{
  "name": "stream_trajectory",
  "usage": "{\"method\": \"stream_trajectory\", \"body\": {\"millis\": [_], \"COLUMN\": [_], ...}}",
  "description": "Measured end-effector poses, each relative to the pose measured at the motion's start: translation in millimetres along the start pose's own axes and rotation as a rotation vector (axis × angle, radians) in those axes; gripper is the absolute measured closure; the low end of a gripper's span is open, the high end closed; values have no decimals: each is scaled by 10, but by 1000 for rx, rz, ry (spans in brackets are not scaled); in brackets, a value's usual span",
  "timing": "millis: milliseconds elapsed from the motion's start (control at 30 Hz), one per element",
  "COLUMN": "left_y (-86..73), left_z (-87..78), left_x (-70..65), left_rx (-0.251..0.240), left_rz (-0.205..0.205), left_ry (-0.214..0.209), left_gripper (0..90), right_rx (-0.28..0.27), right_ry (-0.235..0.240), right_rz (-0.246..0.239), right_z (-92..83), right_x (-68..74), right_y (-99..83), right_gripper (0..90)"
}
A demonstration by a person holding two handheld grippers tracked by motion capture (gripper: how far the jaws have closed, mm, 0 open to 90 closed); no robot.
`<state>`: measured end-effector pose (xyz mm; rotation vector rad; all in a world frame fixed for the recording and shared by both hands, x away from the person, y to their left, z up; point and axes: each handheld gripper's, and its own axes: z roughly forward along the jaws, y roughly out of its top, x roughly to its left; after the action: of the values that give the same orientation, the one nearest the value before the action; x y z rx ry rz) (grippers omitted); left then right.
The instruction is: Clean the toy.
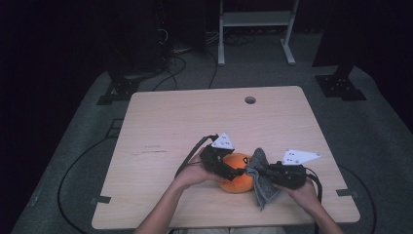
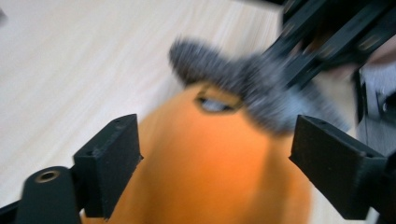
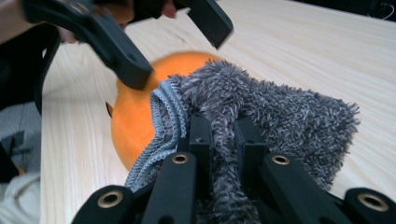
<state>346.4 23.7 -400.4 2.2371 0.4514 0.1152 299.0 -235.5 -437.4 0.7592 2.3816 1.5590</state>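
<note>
1. Two grippers work near the table's [image 1: 160,122] front edge, one in each of our hands, and between them sits an orange round object [image 1: 236,179].
2. Our right gripper [image 1: 259,171] has its jaws pressed together on a grey fuzzy cloth [image 1: 261,183]; in the right gripper view the cloth [image 3: 261,107] bunches up between the two black jaws and spills over both sides.
3. Our left gripper [image 1: 229,168] has its jaws spread, one on either side of the orange object [image 2: 210,163]; in the left gripper view we cannot tell whether the pads touch it.
4. The cloth lies against the orange object's right side, and in the left gripper view a fold of it [image 2: 224,74] drapes over the object's far end.
5. We see no container on the table.
6. The left gripper view is blurred, so a dark oval mark with a pale centre [image 2: 215,103] on the orange surface stays hard to read.
7. Farther off, the table carries a round hole [image 1: 250,100] near its far edge.
8. Beyond the table the room is dark; cables [image 1: 170,68] on the floor and a pale metal frame [image 1: 255,19] are all we can make out.
</note>
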Motion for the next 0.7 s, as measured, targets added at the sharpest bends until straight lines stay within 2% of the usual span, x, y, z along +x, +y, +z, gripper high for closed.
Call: {"method": "stream_trajectory", "body": {"millis": [33, 67, 100, 133, 233, 333, 367, 433, 500, 600, 667, 700], "left_y": [-26, -53, -78, -87, -89, -100, -104, -111, -113, -115, -117, -113], "left_z": [80, 125, 143, 153, 166, 162, 158, 143, 126, 106, 82, 54], "left_x": [19, 33, 32, 22, 11, -17, -31, -62, -80, -95, -107, -112], "left_rx": [52, 60, 41, 32, 42, 55, 65, 61, 56, 37, 21, 10], "left_rz": [-3, -28, -34, -26, -14, -21, -11, 11, 22, 27, 29, 33], "left_ry": [16, -12, -24, -15, 3, 30, 36, 47, 61, 69, 70, 70], "left_gripper": [130, 102, 103, 104, 104, 108, 116, 163, 261, 368, 402, 418], "right_rx": [8, 23, 35, 44, 69, 60, 58, 48, 45, 83, 106, 115], "right_ry": [-4, -6, 0, -6, -44, -97, -113, -146, -183, -254, -245, -240], "right_rz": [-2, -4, 1, 2, 12, 39, 50, 61, 57, 28, 31, 39], "right_z": [-14, -44, -73, -104, -200, -320, -361, -439, -516, -573, -534, -507], "right_x": [-6, -28, -47, -58, -113, -213, -246, -292, -319, -338, -348, -352], "right_y": [-10, -31, -53, -72, -115, -142, -143, -142, -136, -149, -190, -207], "right_gripper": [798, 798, 798, 797, 795, 789, 787, 786, 782, 761, 732, 683]}}
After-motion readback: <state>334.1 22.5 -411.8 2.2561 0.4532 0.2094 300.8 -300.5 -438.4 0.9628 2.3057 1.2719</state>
